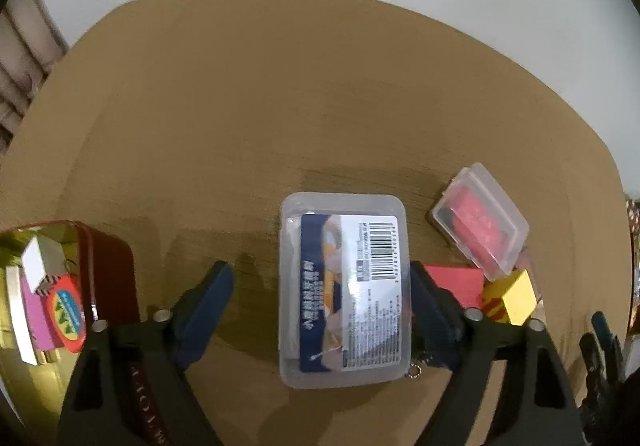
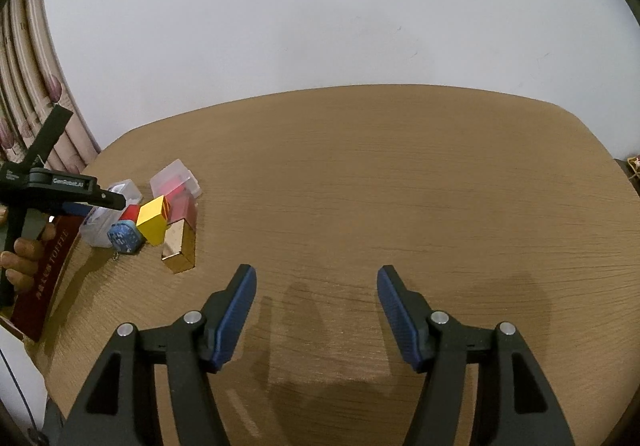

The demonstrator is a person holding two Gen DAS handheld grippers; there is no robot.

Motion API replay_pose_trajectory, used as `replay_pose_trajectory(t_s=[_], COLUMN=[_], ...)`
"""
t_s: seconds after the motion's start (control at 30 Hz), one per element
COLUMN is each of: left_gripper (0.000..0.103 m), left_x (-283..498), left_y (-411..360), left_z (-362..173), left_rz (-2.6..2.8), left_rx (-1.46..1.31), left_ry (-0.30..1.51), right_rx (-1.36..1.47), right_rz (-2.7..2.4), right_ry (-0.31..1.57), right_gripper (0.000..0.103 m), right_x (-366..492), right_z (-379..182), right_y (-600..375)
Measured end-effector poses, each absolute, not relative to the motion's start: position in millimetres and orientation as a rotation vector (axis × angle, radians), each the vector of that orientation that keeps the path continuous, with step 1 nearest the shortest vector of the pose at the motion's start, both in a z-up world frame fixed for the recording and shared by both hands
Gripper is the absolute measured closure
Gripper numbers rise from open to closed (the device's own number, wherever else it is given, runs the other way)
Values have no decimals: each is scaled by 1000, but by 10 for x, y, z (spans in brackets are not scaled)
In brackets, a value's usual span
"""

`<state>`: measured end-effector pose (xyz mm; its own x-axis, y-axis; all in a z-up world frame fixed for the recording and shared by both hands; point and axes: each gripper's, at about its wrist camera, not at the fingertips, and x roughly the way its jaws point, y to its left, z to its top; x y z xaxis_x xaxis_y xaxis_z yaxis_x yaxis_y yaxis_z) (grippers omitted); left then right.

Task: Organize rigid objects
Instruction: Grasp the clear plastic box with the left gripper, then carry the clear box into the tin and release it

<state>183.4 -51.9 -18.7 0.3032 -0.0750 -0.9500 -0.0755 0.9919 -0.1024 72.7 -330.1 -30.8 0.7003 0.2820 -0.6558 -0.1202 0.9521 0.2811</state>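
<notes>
Between the left gripper's (image 1: 322,288) matt blue ribbed pads lies a frosted, translucent plastic box (image 1: 344,286) with a glossy printed paper label. Beyond its right finger sits a smaller clear plastic case (image 1: 482,219) and a matt yellow block (image 1: 518,296). Outside the left finger stands a red tin (image 1: 108,270) with a mirror-bright gold metal inside. Under the right gripper's (image 2: 316,312) black plastic arms the table (image 2: 360,173) is matt wood grain; left of them a gold box (image 2: 180,246) shines like polished foil.
</notes>
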Motion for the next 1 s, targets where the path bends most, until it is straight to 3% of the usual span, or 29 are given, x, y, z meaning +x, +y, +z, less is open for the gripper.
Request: replay_pose_trajectory(t_s=[0.03,0.07,0.3,0.5,0.63,1.0], left_gripper=[43,44,44,44,44,44], left_x=[1840,1842,1655,1018,556,129], left_y=[-505,-487,-536,-508,-78,1293], left_z=[-193,-191,-92,560,815,325], left_rz=[-13,-19,11,-26,7,241], left_rx=[-155,-173,-153,-143,-187,-245], left_ry=[1261,1251,1181,1050,1084,1278], right_rx=[224,225,224,214,204,148], right_rz=[226,225,218,214,210,193], right_ry=[766,769,780,799,806,836], right_gripper=[38,38,38,38,38,38], right_x=[733,712,743,787,807,893], right_z=[-310,-295,-293,-307,-321,-368], right_y=[-3291,-3319,-3292,-3292,-3278,-3142])
